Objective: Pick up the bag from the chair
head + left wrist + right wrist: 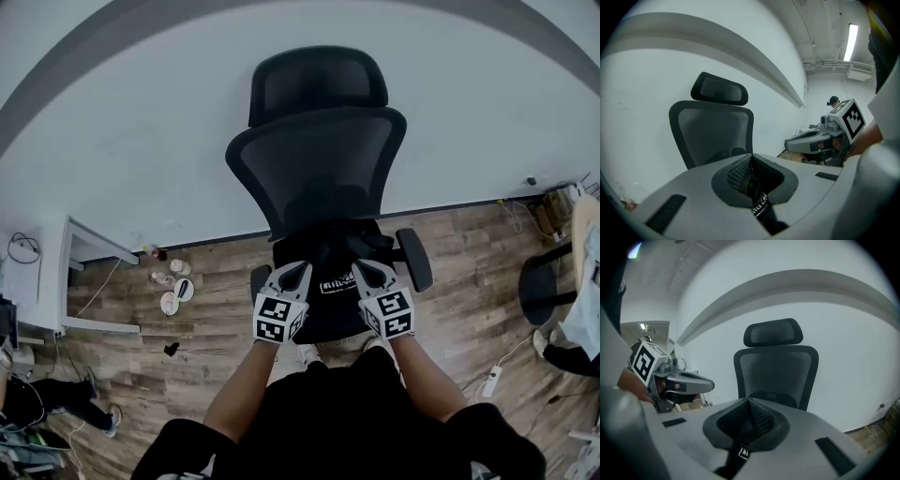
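Observation:
A black mesh office chair (319,169) stands against the white wall. A black bag (330,251) with a white-lettered label lies on its seat, in front of the backrest. My left gripper (300,272) and right gripper (361,272) hover side by side over the front of the seat, tips at the bag's near edge. Both are shut. In the left gripper view the jaws (751,176) meet, and a dark strip of the bag (761,208) with white print shows in the slot below. The right gripper view shows the same: shut jaws (749,416), labelled bag (740,454) beneath. Contact with the bag cannot be told.
The chair's armrest (414,258) juts out at the right of the seat. A white cabinet (56,272) stands at the left, with bowls and bottles (173,286) on the wood floor beside it. Another dark chair (544,281) and a power strip (489,380) are at the right.

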Motion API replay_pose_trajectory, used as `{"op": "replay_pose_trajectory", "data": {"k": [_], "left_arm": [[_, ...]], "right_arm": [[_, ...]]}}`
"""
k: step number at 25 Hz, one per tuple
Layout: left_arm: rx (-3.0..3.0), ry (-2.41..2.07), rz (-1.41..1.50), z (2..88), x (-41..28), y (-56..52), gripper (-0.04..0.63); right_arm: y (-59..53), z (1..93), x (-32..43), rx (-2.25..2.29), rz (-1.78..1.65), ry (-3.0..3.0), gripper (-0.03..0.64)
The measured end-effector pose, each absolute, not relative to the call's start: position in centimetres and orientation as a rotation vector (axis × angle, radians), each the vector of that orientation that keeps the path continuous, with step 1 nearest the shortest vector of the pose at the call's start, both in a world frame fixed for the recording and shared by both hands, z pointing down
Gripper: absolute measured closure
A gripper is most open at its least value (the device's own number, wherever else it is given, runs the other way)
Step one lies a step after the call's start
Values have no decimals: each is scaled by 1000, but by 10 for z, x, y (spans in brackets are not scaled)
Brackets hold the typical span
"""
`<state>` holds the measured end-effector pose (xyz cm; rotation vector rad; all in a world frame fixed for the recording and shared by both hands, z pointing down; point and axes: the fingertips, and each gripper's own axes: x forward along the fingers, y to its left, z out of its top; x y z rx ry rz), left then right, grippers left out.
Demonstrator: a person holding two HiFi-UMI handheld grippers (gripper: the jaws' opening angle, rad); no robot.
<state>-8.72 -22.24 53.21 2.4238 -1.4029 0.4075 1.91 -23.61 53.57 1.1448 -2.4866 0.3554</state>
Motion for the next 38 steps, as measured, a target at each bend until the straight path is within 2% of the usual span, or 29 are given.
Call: {"op": "replay_pose_trajectory", "data": {"k": [18, 23, 33, 34, 35, 36, 37, 38], "left_arm": [[2078, -1618, 454, 576, -54, -264, 572], [2028, -1642, 555, 595, -43, -268, 572], [2003, -1512, 632, 645, -61, -283, 572], [2003, -1495, 638, 649, -63, -287, 571], [2004, -1469, 643, 653, -64, -291, 568], [2004, -1434, 648, 659, -66, -295, 531], [2002, -1396, 654, 666, -68, -298, 400], [1997, -1363, 664, 675, -70, -301, 347]], "right_arm": [[-272, 588, 39, 731, 463, -2538, 597], [-274, 601, 47, 620, 455, -2537, 595], [-303, 650, 26, 584, 446, -2407, 592], [-308, 655, 25, 580, 440, -2390, 579], [-312, 661, 23, 570, 440, -2370, 528], [-316, 668, 21, 559, 445, -2348, 466], [-320, 674, 18, 551, 450, -2326, 429], [-325, 681, 16, 547, 450, -2306, 411]]}}
